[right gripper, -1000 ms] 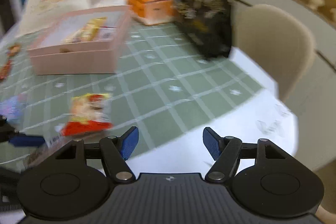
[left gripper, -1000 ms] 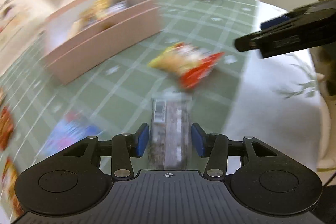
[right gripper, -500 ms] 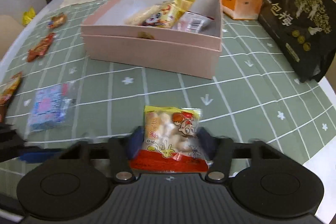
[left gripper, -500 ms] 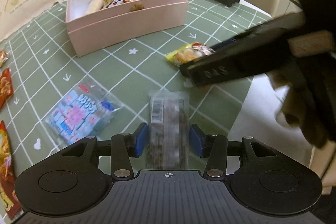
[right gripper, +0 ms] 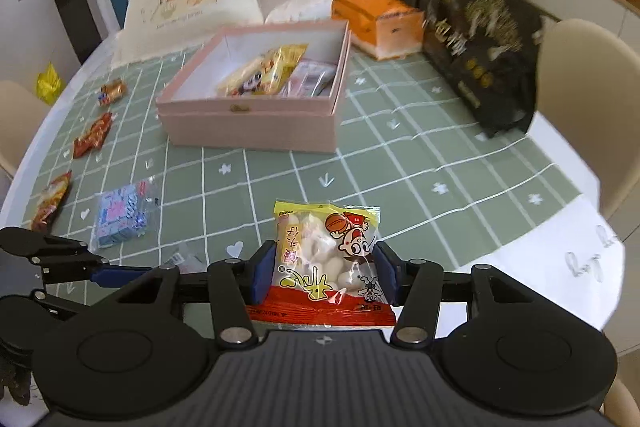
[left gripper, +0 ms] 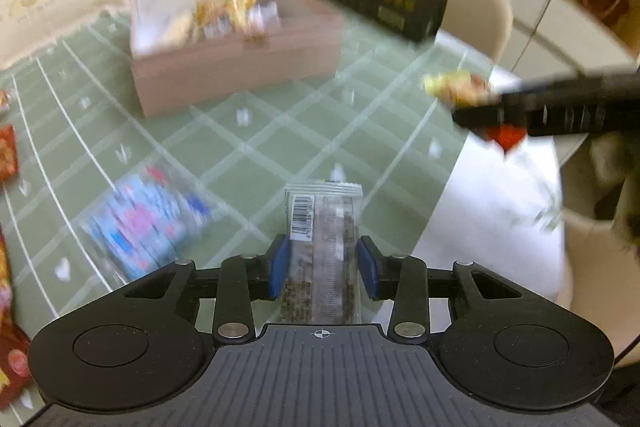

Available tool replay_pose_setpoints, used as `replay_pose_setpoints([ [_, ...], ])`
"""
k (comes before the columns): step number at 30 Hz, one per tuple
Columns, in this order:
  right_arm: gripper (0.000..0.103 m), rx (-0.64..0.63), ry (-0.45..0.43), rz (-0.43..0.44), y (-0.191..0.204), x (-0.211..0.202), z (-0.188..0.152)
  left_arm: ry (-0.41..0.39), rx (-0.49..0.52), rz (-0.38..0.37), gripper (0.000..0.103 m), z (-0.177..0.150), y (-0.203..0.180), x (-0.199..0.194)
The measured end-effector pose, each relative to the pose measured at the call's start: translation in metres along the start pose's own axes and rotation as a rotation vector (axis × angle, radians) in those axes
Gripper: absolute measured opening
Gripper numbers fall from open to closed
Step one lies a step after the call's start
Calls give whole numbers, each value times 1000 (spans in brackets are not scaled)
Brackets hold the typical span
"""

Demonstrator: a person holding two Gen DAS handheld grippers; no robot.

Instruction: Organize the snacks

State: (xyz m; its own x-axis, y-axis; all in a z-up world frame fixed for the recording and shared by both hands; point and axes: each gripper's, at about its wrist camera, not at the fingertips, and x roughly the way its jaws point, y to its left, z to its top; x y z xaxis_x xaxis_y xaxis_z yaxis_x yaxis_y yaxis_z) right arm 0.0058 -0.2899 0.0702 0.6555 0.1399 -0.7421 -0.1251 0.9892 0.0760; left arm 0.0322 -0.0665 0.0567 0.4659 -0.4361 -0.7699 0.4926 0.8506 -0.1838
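since the earlier frame both grippers lift off the worktop: the right gripper [right gripper: 324, 273] jaws hold the yellow snack bag [right gripper: 326, 259], the left gripper [left gripper: 323, 263] jaws a barcoded bar [left gripper: 322, 247], long axis pointing ahead, short of the pink box [right gripper: 256, 123], the right nearer.

snack packet [right gripper: 326, 259]: glossy plastic film; pink box [right gripper: 256, 125]: matt card; tablecloth [right gripper: 400, 163]: smooth

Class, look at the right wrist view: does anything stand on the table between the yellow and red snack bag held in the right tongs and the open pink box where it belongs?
Nothing visible does. The right tongs grip the snack bag, and only bare green tablecloth lies before the pink box, whose top is open.
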Motion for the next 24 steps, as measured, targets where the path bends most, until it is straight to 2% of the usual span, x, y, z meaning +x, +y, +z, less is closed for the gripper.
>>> replay_pose_setpoints([
  [3, 52, 15, -35, -6, -3, -16, 1, -161, -20, -13, 42, 41, 12, -36],
  [5, 52, 35, -57, 1, -4, -24, 6, -268, -22, 6, 42, 78, 20, -57],
  [8, 52, 55, -91, 18, -5, -35, 14, -384, -26, 43, 43, 131, 32, -69],
  [10, 52, 60, -108, 20, -2, -40, 19, -403, -73, 33, 49, 161, 48, -58],
  [12, 52, 54, -118, 13, 1, -42, 22, -366, -189, -6, 45, 181, 74, -41],
  [15, 52, 40, -119, -5, 6, -43, 26, -412, -270, -58, 45, 171, 100, -47],
  [17, 53, 38, -112, -12, 3, -40, 26, -414, -288, -42, 45, 151, 114, -54],
  [21, 53, 71, -77, 8, -4, -23, 37, -319, -359, 44, 45, 100, 138, -56],
  [24, 52, 30, -129, 33, 9, -12, 69, -235, -423, 63, 45, 53, 150, -51],
])
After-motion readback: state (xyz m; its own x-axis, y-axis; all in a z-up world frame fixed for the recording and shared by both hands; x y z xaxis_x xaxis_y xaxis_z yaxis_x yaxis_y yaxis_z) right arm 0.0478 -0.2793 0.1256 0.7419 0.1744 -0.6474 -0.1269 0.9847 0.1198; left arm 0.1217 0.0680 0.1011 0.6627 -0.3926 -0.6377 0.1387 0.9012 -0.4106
